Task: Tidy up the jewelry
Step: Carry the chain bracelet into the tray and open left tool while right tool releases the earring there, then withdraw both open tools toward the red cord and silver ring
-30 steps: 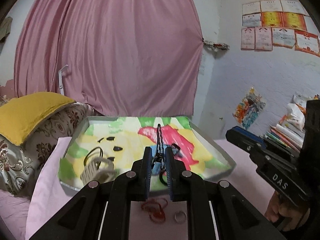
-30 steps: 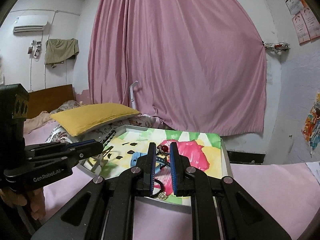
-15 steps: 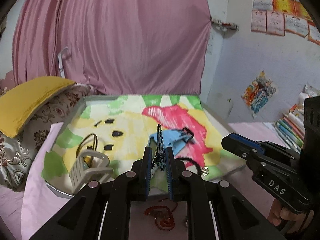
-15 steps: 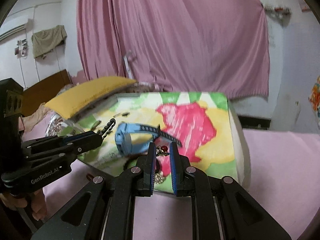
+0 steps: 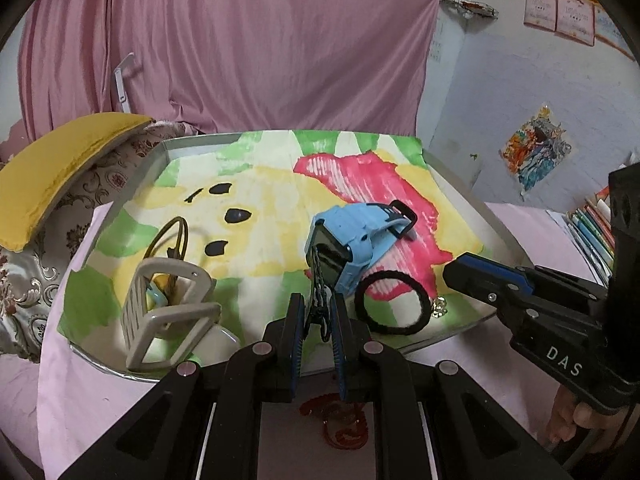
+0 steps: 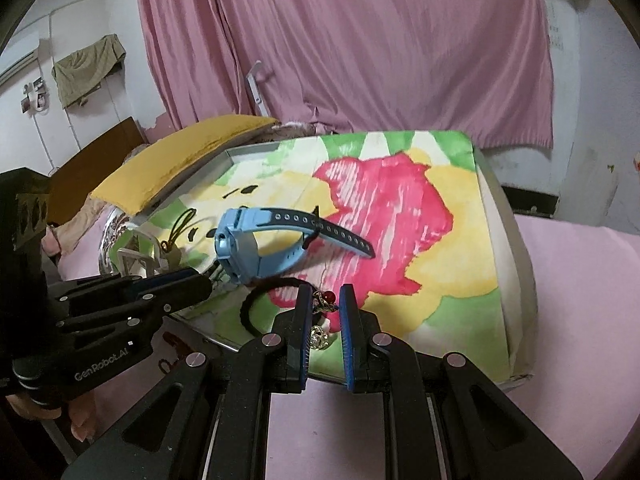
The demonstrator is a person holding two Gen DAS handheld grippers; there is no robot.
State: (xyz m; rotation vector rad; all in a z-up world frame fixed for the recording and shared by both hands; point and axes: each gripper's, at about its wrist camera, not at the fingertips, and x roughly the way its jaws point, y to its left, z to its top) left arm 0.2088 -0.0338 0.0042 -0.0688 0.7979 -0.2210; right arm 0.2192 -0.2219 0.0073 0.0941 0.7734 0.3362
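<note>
The left tongs (image 5: 316, 316) are pinching a dark, fine-linked metal chain (image 5: 319, 280) between their blue-lined fingers, and the chain is standing up out of the grip toward the light-blue plastic wristwatch (image 5: 352, 240) lying on the shallow metal tray (image 5: 192, 142) with its painted yellow, red and green paper lining. The right tongs (image 6: 325, 306) are gripping a small gold-toned trinket with a red bead (image 6: 325, 301), with a gold charm (image 6: 319, 338) dangling beneath it over the tray's near edge.

The chief risk, as I judge it, is tangling: the chain is hanging right against the watch, and a release here could leave links caught around the strap or its buckle. The black elastic hair loop (image 5: 390, 304) is lying just beside both tongs, so either piece could be landing across it and snagging when something is lifted later. Both tongs are working close together at the same corner, so one could be knocking the other's load loose. The red-beaded trinket is held near the fingertips, so a slight slackening could be dropping it onto the pink bedsheet (image 6: 580, 280), where the red coiled cord (image 5: 340, 420) is already lying outside the tray. The beige plastic clip-like frame (image 5: 168, 312) is sitting farther left, out of the way.
</note>
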